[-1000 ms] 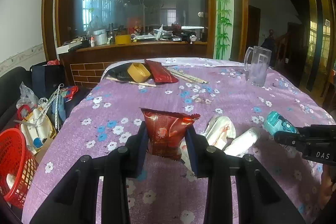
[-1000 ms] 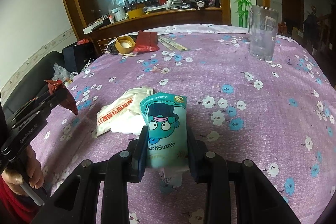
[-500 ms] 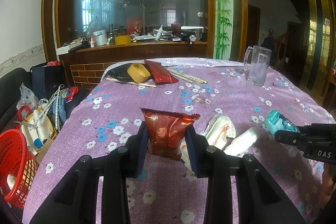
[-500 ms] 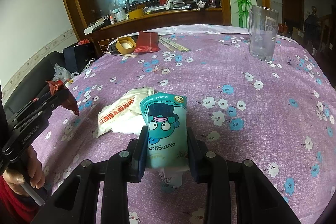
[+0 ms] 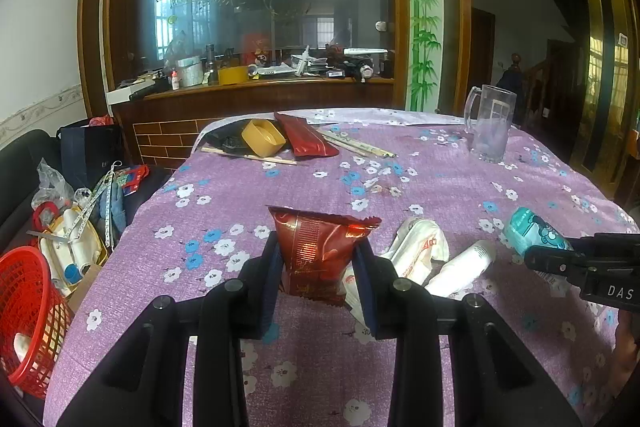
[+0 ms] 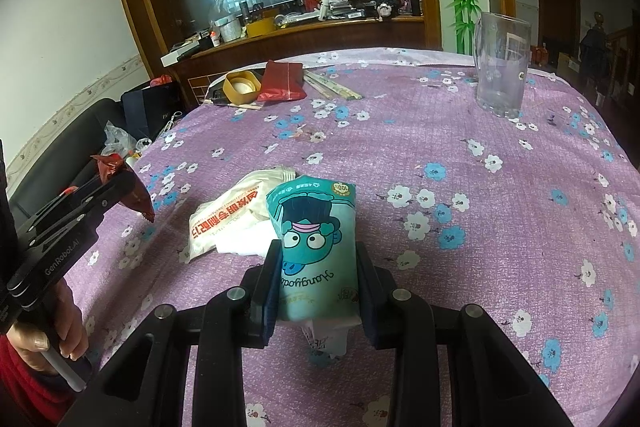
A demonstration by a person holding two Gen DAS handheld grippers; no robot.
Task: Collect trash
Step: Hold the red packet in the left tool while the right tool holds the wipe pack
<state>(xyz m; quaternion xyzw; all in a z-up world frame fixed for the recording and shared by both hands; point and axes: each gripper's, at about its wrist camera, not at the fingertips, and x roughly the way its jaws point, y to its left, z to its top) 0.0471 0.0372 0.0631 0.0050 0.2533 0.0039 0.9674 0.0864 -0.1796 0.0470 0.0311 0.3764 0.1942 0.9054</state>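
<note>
The left hand-held gripper [image 5: 318, 267] is clamped on a dark red snack wrapper [image 5: 318, 251], held upright just above the table [image 5: 440, 187]. The right hand-held gripper [image 6: 318, 279] is clenched on a teal cartoon packet [image 6: 316, 247], likewise lifted off the purple cloth. Just beyond the teal packet a white printed bag [image 6: 232, 215] is left lying on the table, and a white tube [image 5: 460, 269] is seen beside it from the left wrist view. Off the near left edge of the table a red basket [image 5: 28, 311] waits on the floor, probably the drop point. To do this well, both grips should be kept firm while the wrappers are carried left over the table edge, and released only once squarely above the basket, one at a time, since such light foil could flutter aside. Against the earlier frames almost nothing is changed: both wrappers are held in the same pose, with only a slight drift of view.
</note>
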